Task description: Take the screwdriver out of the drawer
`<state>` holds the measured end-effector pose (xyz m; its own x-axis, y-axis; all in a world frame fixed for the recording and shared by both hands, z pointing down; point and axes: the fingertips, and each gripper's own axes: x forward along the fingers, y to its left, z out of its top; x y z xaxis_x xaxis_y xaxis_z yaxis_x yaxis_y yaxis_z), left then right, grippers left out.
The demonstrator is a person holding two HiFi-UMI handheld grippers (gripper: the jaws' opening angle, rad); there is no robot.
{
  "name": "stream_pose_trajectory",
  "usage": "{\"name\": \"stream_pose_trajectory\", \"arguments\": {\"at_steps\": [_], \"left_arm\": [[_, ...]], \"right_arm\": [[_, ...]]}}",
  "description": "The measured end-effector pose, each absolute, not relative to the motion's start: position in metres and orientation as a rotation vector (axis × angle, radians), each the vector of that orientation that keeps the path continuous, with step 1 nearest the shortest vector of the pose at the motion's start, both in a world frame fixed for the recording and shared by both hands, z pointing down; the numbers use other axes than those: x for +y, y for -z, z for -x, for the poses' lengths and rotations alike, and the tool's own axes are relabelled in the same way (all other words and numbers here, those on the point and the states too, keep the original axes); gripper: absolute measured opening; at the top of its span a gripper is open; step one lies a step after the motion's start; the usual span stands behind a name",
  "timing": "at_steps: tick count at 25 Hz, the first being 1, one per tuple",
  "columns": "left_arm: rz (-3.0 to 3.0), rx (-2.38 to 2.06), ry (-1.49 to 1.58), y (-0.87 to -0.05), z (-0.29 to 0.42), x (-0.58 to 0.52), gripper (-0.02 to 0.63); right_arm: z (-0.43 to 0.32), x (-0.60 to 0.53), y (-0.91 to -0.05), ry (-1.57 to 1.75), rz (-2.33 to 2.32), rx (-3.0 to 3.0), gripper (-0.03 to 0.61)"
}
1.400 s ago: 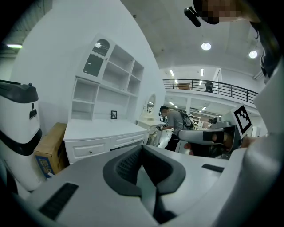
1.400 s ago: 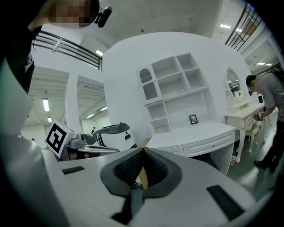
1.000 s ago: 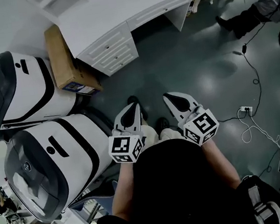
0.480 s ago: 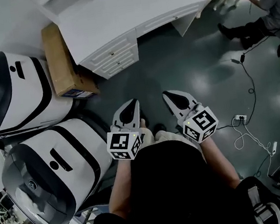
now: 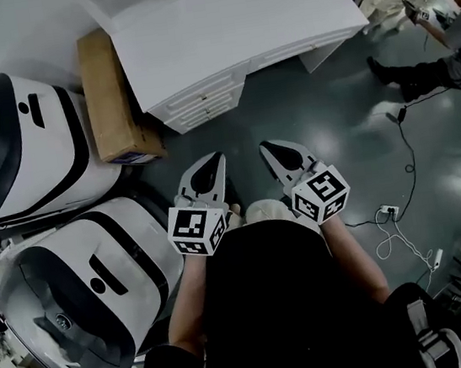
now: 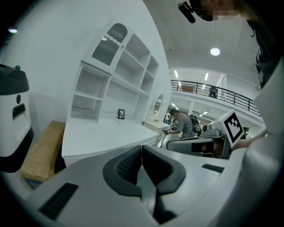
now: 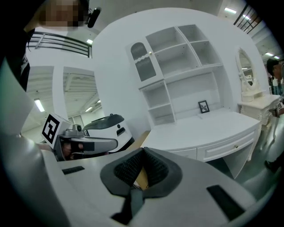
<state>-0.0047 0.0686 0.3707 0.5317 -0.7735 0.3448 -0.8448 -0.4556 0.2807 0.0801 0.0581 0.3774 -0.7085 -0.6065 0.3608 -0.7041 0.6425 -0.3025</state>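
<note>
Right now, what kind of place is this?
Probably a big indoor test hall or lab: white desk with drawers, two large white-and-black machines, power strip on the floor, railed gallery overhead.

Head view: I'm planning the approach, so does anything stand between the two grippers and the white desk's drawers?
Nothing visible lies on the grey floor between the left gripper, the right gripper and the white desk drawers. The drawer fronts are shut, hiding any screwdriver.
</note>
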Motion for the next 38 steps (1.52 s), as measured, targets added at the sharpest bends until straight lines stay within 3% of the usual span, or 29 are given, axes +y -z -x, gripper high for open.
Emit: {"name": "stream_pose_trajectory", "arguments": {"at_steps": [12,38], "left_arm": [[-2.238,-1.421,-0.201,-0.383,0.05,0.044,0.023],[-1.785,-1.765,-0.099,-0.435,0.02,-0.024,0.023]], "right_arm": [[-0.031,-0.004,-0.422,-0.616,-0.912,-2.563,0.018],[0.001,-0.124,-0.607,-0.762,-0.582,-2.378,0.046]]}}
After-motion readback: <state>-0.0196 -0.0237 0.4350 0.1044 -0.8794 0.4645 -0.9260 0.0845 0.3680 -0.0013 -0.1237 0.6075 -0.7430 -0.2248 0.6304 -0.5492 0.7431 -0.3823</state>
